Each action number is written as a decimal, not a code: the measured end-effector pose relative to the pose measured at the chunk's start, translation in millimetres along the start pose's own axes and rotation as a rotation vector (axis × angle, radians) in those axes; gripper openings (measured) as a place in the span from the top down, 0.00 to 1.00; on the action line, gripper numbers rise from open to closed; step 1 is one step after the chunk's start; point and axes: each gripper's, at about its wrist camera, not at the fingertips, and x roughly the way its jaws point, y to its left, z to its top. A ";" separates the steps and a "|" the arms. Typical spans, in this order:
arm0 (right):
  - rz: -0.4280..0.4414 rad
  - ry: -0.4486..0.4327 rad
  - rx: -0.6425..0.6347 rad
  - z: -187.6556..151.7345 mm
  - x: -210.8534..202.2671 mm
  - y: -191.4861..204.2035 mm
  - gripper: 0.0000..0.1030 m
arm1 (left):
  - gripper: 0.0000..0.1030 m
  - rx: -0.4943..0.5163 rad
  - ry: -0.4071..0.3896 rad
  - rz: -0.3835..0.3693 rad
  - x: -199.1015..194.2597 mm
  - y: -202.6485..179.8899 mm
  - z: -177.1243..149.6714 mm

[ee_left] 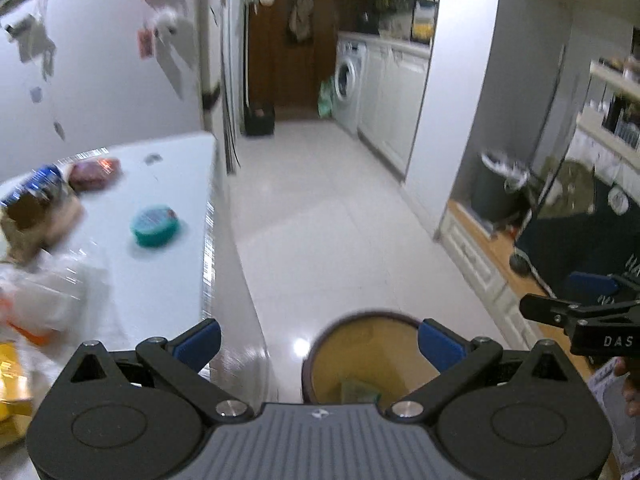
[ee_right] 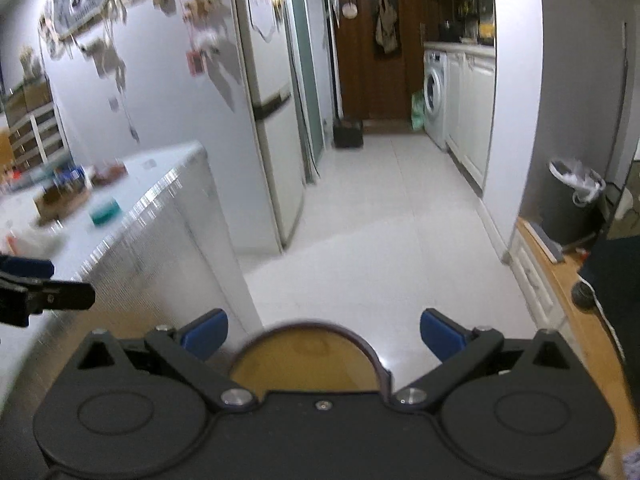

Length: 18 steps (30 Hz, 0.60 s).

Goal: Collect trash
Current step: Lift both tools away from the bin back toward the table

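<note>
Directly below my two tongs stands the round brown-rimmed bin with a yellowish lining (ee_left: 372, 364), on the glossy white tiled floor (ee_left: 320, 208) just beside the table's edge; something pale green lies at its bottom. My left tongs (ee_left: 320, 338) hang above it with the blue pads (ee_left: 200, 340) spread wide and nothing between them. My right tongs (ee_right: 324, 334) are equally wide apart and empty, also over the bin's rim (ee_right: 304, 328); in the left view they show at the far right edge (ee_left: 576, 312).

To my left the white table (ee_left: 168, 280) carries the trash: a round teal tin with a printed lid (ee_left: 155, 225) near the table's edge, a dark reddish packet (ee_left: 95, 174) farther back, a brown paper bag with a blue packet at its top (ee_left: 36, 208), crumpled clear plastic with orange (ee_left: 44, 300), and a yellow wrapper (ee_left: 12, 384) at the frame's edge. All of these are blurred.

Beyond the table stand a tall white fridge (ee_right: 272, 128), a front-loading washing machine (ee_right: 436, 96) and a dark wooden door (ee_right: 376, 40). To the right a dark grey bin with a white liner (ee_right: 572, 200) sits by the wall.
</note>
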 end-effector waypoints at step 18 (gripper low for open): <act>0.241 -0.138 -0.098 30.3 -0.1 146.3 0.00 | 0.00 -0.116 -0.215 0.176 -111.6 129.3 -14.7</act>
